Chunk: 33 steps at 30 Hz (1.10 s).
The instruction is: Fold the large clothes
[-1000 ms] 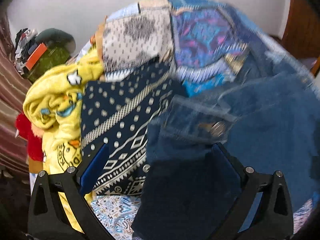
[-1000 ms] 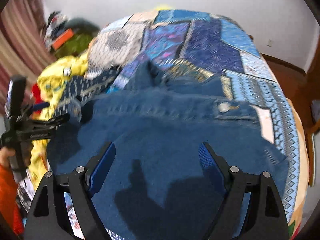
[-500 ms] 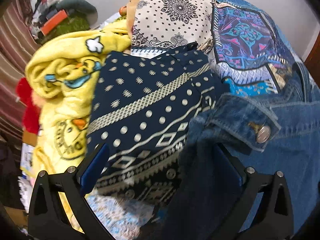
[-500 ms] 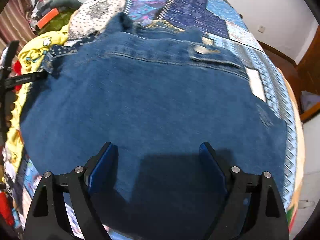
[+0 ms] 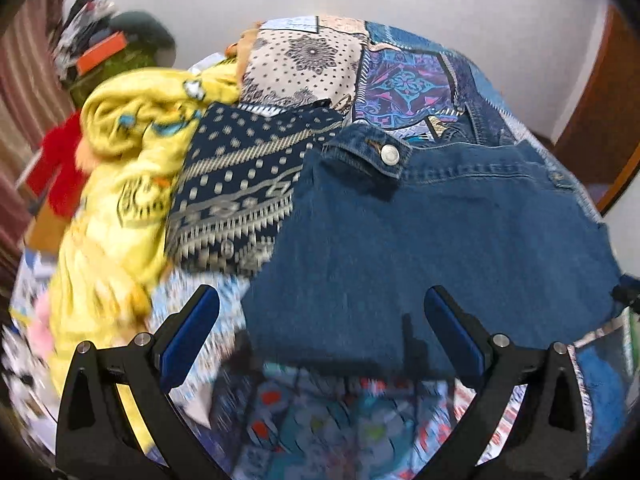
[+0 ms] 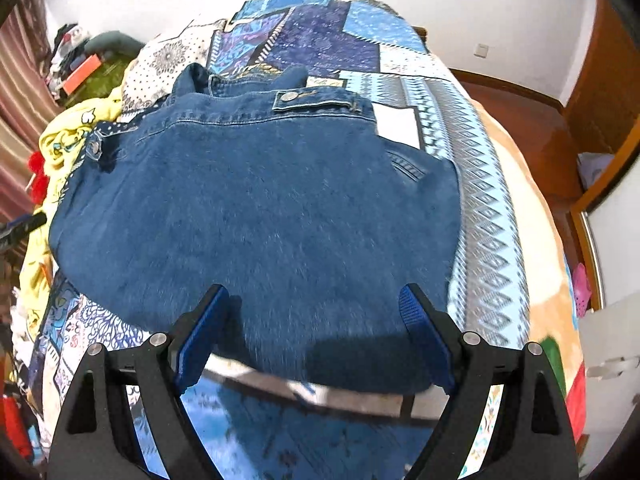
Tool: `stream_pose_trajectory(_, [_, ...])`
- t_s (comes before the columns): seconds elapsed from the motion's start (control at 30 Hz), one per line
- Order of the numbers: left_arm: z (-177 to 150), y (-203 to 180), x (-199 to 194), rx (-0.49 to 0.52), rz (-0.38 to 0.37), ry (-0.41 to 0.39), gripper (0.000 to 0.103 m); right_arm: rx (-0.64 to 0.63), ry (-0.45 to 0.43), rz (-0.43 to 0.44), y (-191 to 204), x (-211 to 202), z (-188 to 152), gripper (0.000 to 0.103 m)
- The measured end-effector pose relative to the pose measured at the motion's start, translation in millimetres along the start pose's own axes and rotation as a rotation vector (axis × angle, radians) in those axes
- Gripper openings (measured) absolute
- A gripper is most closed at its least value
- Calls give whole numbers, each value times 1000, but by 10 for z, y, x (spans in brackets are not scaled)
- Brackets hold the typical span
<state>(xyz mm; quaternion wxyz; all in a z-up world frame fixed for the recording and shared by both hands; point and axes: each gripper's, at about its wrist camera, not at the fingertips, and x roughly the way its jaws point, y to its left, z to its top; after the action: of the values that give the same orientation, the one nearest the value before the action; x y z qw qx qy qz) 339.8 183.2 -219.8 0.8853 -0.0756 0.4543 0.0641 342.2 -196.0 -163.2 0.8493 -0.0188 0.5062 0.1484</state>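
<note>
A blue denim jacket lies folded and flat on the patterned bedspread, its buttoned cuffs at the far edge. It also shows in the left wrist view. My right gripper is open and empty, held above the jacket's near edge. My left gripper is open and empty, above the jacket's near left corner.
A navy patterned garment and a yellow cartoon-print garment lie heaped left of the jacket. Something red sits beyond them. Clutter is piled at the bed's far left corner. A wooden floor lies to the right.
Both grippers have drawn back and up from the jacket. The left one held denim between its fingers a second ago and is now clear of it. The jacket now lies flat.
</note>
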Motion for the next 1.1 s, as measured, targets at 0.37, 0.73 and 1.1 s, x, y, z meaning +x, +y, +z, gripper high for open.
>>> stream_pose_trajectory(0.37, [-547,320,157,-415,-287,118,103,66,-22,101,260,-89,65,89])
stream_pose_trajectory(0.73, [-477,413,803,-678,-583,178,88,14,19,148,785,320,175,89])
stream_pose_trajectory(1.1, [-298,462,1026,-712,-563,124,47,-24,14,129,838,452,137,102])
